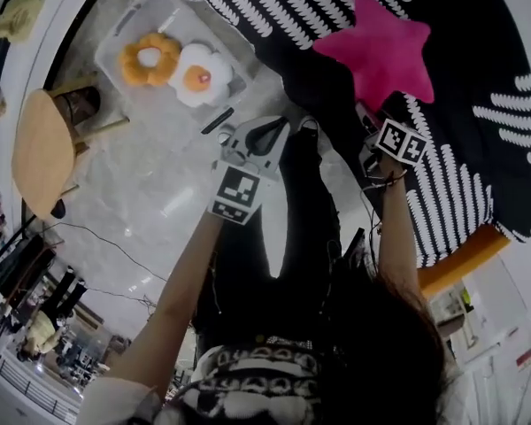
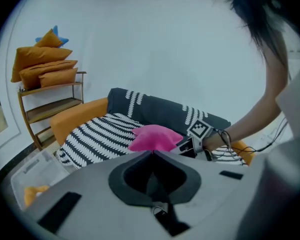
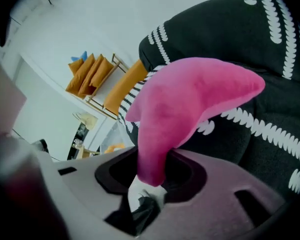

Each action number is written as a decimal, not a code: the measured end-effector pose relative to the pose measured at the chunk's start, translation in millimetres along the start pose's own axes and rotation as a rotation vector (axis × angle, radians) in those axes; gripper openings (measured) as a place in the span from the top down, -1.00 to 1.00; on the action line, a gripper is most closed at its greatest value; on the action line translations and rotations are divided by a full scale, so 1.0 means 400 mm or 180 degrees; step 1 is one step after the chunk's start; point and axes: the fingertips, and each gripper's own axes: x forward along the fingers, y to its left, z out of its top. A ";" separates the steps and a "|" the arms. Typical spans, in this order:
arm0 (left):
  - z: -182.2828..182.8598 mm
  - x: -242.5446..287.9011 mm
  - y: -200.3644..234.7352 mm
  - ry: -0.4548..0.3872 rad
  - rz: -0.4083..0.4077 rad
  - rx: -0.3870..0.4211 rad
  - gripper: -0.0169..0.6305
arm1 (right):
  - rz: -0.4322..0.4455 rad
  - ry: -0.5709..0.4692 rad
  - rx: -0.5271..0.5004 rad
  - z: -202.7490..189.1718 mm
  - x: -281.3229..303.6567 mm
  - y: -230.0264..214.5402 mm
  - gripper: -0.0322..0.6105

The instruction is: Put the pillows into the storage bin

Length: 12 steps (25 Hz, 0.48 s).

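Observation:
A pink star pillow (image 1: pixel 380 47) lies on the black-and-white striped cover (image 1: pixel 478 131). My right gripper (image 1: pixel 365 118) is at the star's lower point. In the right gripper view one arm of the star (image 3: pixel 190 99) runs down between the jaws of the right gripper (image 3: pixel 152 169), which pinch it. The clear storage bin (image 1: pixel 128 16) stands on the floor at the upper left. It holds a doughnut pillow (image 1: pixel 149 58) and a fried-egg pillow (image 1: pixel 199 76). My left gripper (image 1: pixel 279 127) hovers between bin and sofa, jaws together and empty. From the left gripper (image 2: pixel 152 151) the star (image 2: pixel 155 136) shows just ahead.
A round wooden stool (image 1: pixel 40 153) stands left of the bin. A wooden shelf stacked with orange cushions (image 2: pixel 45 69) is against the wall. The sofa's orange edge (image 1: pixel 460 259) shows under the cover. The person's dark-clad legs (image 1: pixel 301 211) are between the grippers.

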 end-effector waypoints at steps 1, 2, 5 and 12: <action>-0.004 -0.020 0.016 -0.0019 0.0028 -0.0015 0.93 | 0.0043 -0.0072 0.0021 0.018 0.002 0.035 0.46; -0.009 -0.041 0.032 -0.0036 0.0054 -0.0031 0.93 | 0.0083 -0.0142 0.0045 0.035 0.004 0.070 0.47; -0.031 -0.119 0.086 -0.0082 0.0131 -0.0092 0.93 | 0.0223 -0.0331 0.0136 0.069 0.014 0.183 0.50; -0.106 -0.326 0.301 -0.0140 0.0459 -0.0180 0.93 | 0.0490 -0.0419 0.0041 0.054 0.071 0.459 0.54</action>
